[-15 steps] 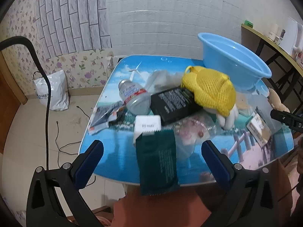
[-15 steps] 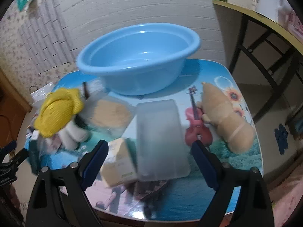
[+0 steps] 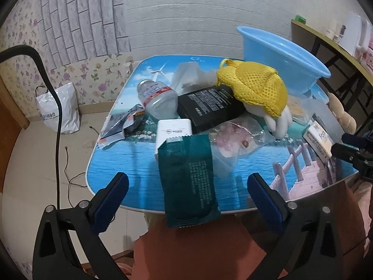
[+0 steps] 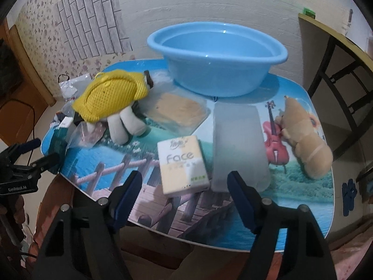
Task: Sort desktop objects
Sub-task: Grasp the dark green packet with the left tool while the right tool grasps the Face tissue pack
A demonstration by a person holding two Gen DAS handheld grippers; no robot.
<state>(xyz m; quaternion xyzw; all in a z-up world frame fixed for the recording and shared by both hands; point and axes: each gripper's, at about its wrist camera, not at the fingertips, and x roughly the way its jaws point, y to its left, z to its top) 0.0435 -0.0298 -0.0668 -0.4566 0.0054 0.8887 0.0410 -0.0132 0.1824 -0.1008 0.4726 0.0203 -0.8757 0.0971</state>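
The left gripper (image 3: 187,197) has its jaws spread wide, touching nothing; the green packet (image 3: 190,182) lies on the table (image 3: 121,163) between them. The right gripper (image 4: 184,192) has its jaws spread too, empty, with the tissue pack (image 4: 183,168) just beyond them, beside the frosted box (image 4: 240,144).
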